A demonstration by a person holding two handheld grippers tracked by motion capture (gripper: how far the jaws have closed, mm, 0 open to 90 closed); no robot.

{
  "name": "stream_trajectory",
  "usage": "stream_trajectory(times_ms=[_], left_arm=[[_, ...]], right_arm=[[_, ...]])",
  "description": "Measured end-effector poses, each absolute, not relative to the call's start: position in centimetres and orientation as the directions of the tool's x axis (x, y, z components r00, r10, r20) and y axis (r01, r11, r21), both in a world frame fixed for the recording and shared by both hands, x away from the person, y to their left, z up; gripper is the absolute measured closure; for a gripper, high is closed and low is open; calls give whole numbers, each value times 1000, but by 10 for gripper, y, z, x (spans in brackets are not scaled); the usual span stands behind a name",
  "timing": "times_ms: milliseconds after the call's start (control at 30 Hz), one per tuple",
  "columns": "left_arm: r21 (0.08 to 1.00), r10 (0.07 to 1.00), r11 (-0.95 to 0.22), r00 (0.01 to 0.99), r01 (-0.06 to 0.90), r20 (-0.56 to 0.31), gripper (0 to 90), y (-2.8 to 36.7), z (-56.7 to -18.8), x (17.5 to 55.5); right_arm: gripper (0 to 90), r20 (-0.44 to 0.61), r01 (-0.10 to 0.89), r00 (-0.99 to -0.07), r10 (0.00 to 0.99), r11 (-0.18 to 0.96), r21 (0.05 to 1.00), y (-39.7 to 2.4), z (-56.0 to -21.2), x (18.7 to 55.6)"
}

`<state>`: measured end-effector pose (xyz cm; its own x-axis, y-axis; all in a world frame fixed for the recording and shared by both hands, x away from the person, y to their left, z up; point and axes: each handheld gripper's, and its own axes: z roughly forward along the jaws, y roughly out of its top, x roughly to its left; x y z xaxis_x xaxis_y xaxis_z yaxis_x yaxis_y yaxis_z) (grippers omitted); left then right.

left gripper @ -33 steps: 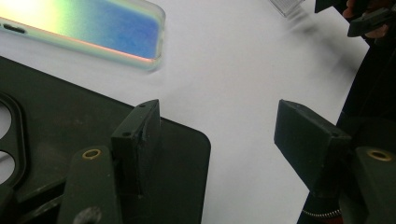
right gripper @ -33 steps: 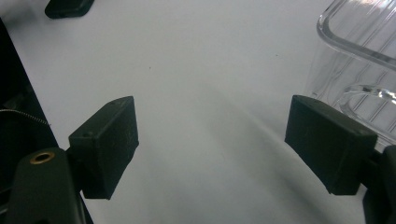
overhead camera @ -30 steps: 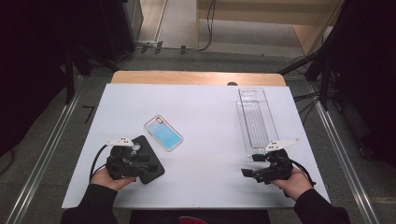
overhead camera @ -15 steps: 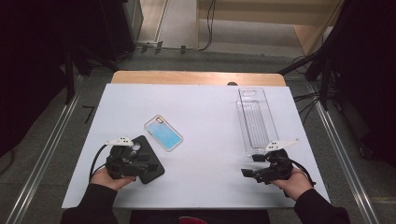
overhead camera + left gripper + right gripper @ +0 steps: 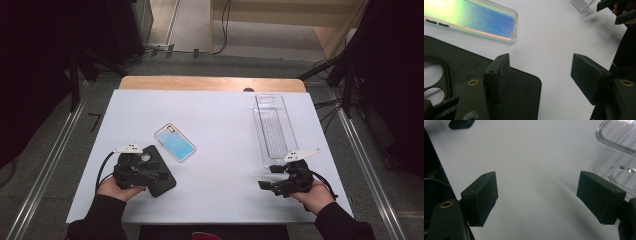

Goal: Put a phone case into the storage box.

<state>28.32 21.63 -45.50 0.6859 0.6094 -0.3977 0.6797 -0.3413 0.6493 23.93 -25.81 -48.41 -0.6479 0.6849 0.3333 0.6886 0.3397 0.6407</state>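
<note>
We hold our left gripper [image 5: 156, 176] over the black case [image 5: 159, 176] near the table's [image 5: 220, 125] front left, jaws apart and empty. Our right gripper [image 5: 265, 185], also open, sits beside the clear tray [image 5: 274, 127].

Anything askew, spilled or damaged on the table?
Nothing spilled or broken. The black phone case and the iridescent phone case lie at an angle to the table edges; the clear tray sits nearly square. Left gripper hovers open over the black case.
</note>
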Motion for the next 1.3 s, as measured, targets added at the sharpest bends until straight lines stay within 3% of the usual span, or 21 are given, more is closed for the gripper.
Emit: stream_trajectory(times_ms=[1033,1300], left_arm=[[626,711,-315,614,714,-343,333,207,-455,352],[593,770,-304,559,745,-308,497,214,-461,373]], right_arm=[[155,329,691,-645,689,343,636,-260,-484,238],[155,328,689,-648,687,346,637,-260,-484,238]])
